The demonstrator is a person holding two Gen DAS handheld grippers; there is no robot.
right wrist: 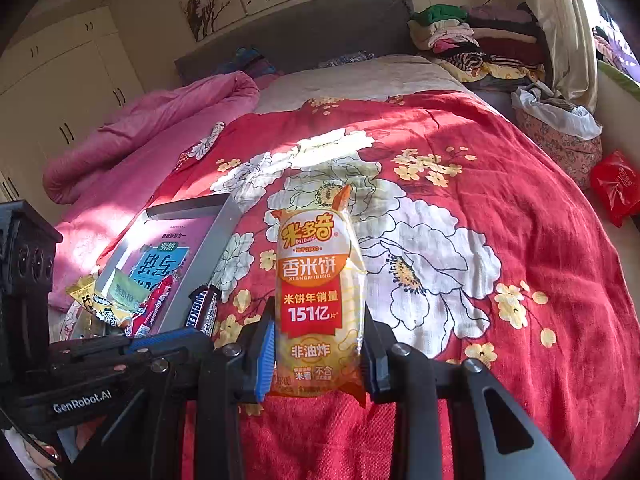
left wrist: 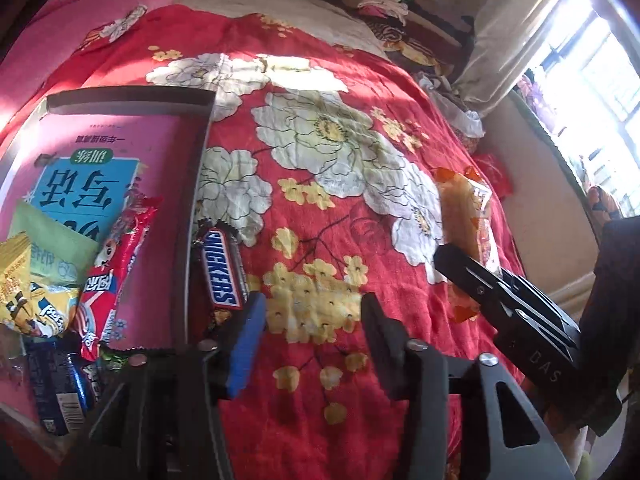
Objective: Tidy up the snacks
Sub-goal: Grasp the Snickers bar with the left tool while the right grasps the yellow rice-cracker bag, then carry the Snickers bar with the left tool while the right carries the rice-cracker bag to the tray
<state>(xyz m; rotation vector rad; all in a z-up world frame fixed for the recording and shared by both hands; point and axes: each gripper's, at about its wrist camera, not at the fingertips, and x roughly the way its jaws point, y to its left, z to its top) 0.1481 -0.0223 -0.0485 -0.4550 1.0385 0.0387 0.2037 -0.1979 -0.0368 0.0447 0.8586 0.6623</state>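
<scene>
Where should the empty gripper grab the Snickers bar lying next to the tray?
Probably across the middle of the Snickers bar, pinching its two long edges. It lies flat on the red floral quilt, close beside the tray wall, so coming straight down from above looks easiest. The left gripper is open and would need to turn so one finger slips between bar and tray.

Harsh sunlight from blown-out window (left wrist: 592,92), patchy shadows on bedspread (left wrist: 340,184), fisheye-warped edges.
</scene>
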